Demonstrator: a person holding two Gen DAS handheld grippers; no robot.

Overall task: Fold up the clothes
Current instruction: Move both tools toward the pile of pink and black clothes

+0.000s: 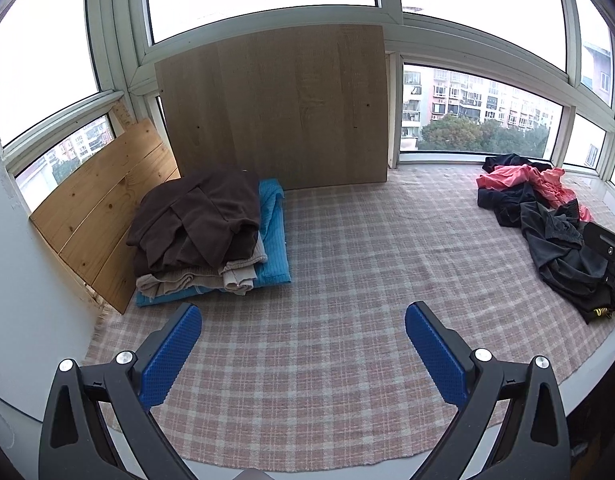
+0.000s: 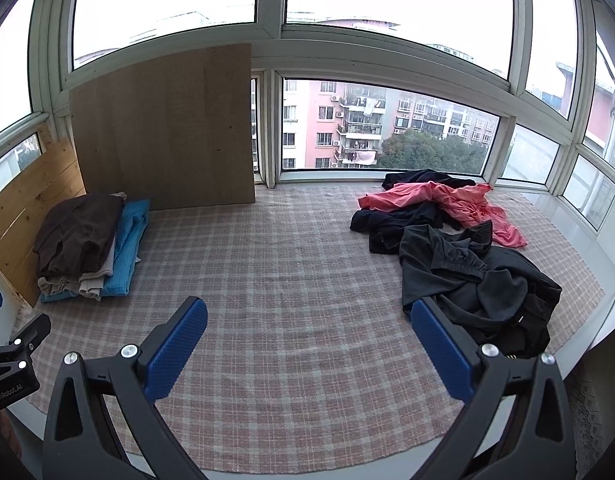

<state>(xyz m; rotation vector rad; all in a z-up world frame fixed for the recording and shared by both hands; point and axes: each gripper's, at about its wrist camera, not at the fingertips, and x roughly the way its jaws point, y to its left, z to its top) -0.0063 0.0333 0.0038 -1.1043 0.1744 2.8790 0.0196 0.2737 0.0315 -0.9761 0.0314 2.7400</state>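
A stack of folded clothes lies at the left: a brown garment (image 1: 195, 220) on a beige one (image 1: 211, 276) on a blue one (image 1: 273, 232); the stack also shows in the right wrist view (image 2: 83, 240). A loose heap lies at the right: a pink garment (image 2: 447, 204) among black ones (image 2: 479, 284), also in the left wrist view (image 1: 555, 232). My left gripper (image 1: 303, 328) is open and empty above the plaid cloth. My right gripper (image 2: 309, 324) is open and empty, its right finger close to the black heap.
A pink and grey plaid cloth (image 1: 347, 264) covers the window platform. A large brown board (image 1: 275, 108) and a pine board (image 1: 103, 208) lean on the windows at the back left. The platform's front edge (image 2: 267, 474) curves below the grippers.
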